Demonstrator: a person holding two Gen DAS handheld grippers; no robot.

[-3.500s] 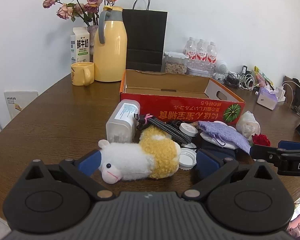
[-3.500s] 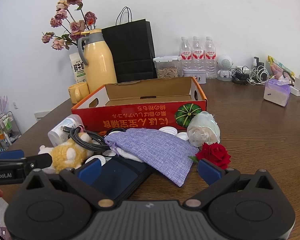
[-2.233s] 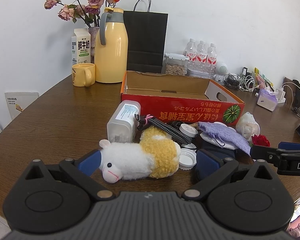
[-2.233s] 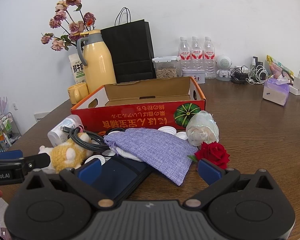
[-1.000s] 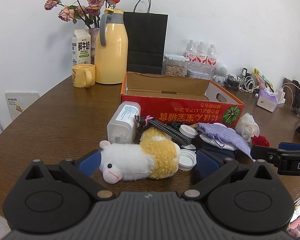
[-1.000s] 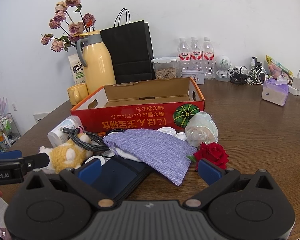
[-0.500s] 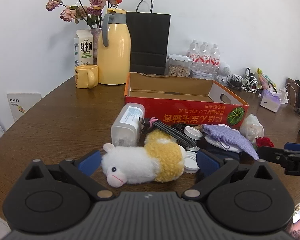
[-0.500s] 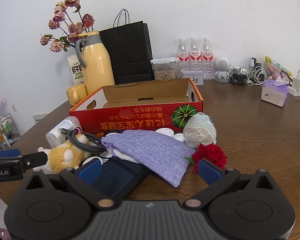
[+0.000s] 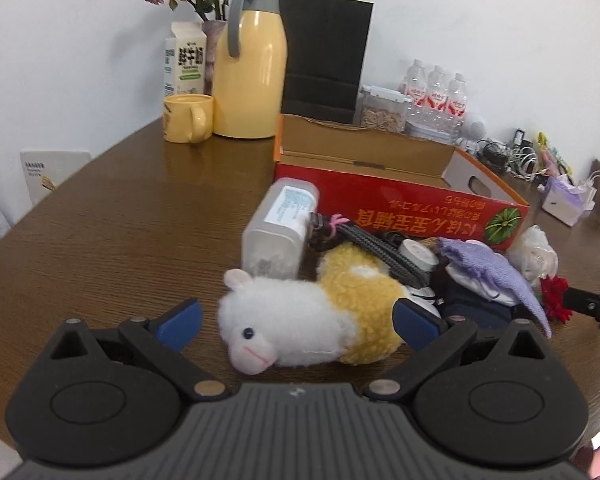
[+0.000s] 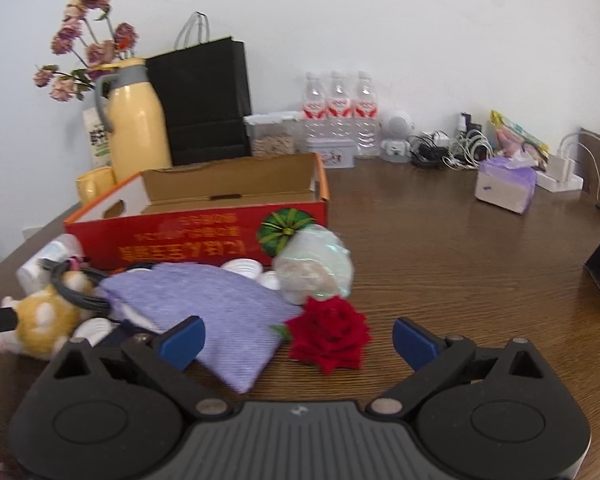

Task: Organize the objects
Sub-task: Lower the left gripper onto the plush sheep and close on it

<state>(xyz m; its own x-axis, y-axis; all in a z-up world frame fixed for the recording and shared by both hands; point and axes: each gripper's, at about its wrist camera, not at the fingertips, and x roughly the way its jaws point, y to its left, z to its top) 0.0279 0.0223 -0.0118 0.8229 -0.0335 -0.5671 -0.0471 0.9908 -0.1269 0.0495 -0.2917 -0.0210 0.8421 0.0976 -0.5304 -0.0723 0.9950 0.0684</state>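
Observation:
A white and yellow plush sheep [image 9: 312, 320] lies on its side on the brown table, between the spread fingers of my open left gripper [image 9: 298, 322]. Behind it lie a white plastic container [image 9: 280, 236], a black braided cable [image 9: 376, 248] and several white caps. My right gripper [image 10: 299, 340] is open too, with a red rose [image 10: 330, 336] between its fingers and a purple cloth pouch [image 10: 204, 304] at its left finger. An open red cardboard box [image 10: 196, 240] stands behind the pile. A plastic-wrapped bundle [image 10: 312, 268] leans at the box's corner.
At the back stand a yellow thermos [image 9: 250, 68], a yellow mug [image 9: 186, 118], a milk carton [image 9: 184, 62], a black paper bag [image 9: 324, 52] and water bottles [image 10: 340, 112]. A tissue pack [image 10: 504, 184] and tangled chargers [image 10: 452, 148] sit at the far right.
Both grippers have moved forward and to the right. The sheep now lies between the left fingers and the rose between the right fingers. Nothing on the table has shifted.

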